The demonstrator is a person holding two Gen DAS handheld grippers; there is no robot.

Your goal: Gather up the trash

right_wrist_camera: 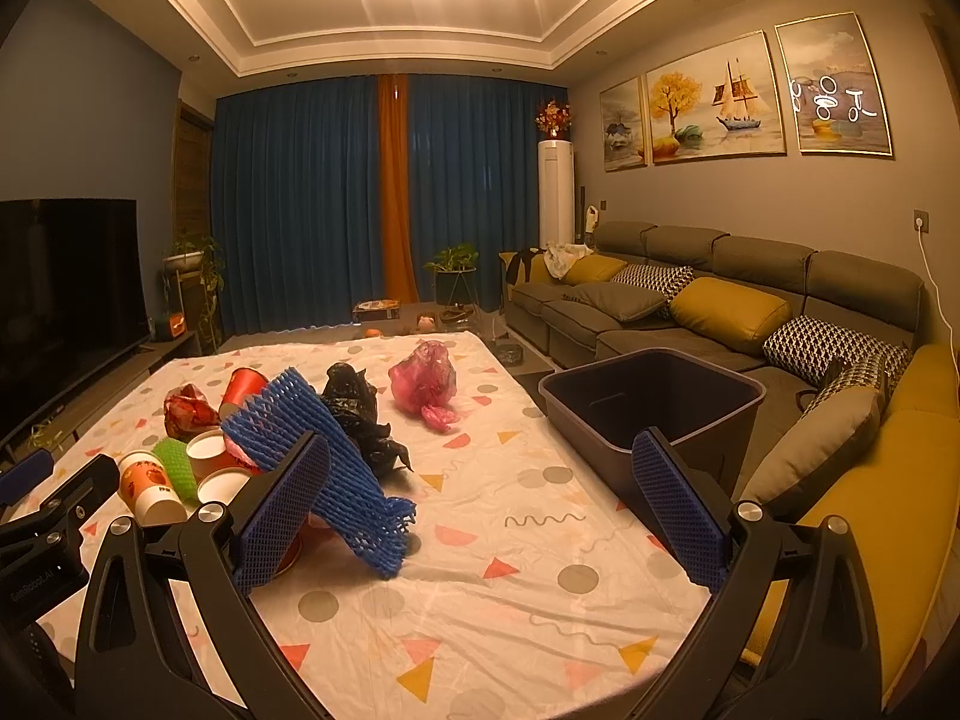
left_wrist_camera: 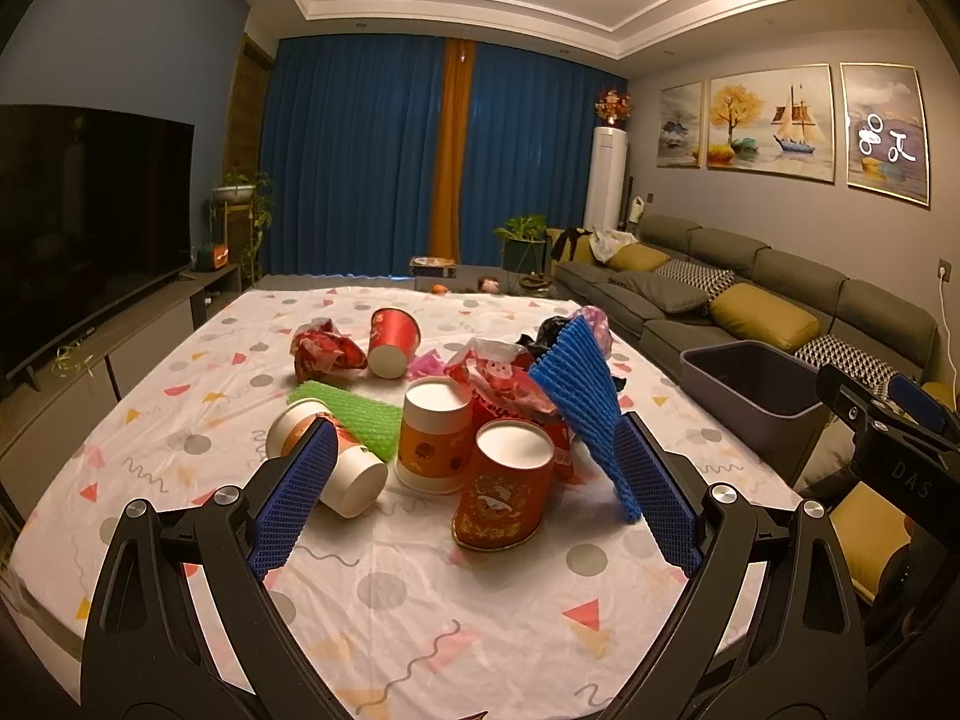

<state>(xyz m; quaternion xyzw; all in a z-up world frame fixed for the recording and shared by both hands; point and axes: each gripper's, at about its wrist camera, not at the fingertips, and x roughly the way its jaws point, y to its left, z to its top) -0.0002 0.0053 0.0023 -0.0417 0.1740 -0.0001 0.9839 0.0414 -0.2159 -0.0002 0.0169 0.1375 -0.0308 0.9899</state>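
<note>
Trash lies in a heap on the patterned tablecloth [left_wrist_camera: 456,612]: a red paper cup [left_wrist_camera: 504,486] upside down, an orange cup [left_wrist_camera: 433,433], a tipped white-and-orange cup [left_wrist_camera: 336,456], a far red cup [left_wrist_camera: 391,341], green foam net [left_wrist_camera: 360,411], blue foam net [left_wrist_camera: 585,405], red wrappers [left_wrist_camera: 324,351]. My left gripper [left_wrist_camera: 474,486] is open, its jaws either side of the red cup and apart from it. My right gripper [right_wrist_camera: 480,504] is open over the table; the blue foam net [right_wrist_camera: 324,468] leans by its left finger. A black bag [right_wrist_camera: 360,414] and a pink bag [right_wrist_camera: 423,384] lie beyond.
A dark grey bin [right_wrist_camera: 654,414] stands at the table's right edge, open and seemingly empty; it also shows in the left wrist view [left_wrist_camera: 750,384]. A sofa [right_wrist_camera: 750,324] runs along the right. A TV [left_wrist_camera: 84,222] stands on the left.
</note>
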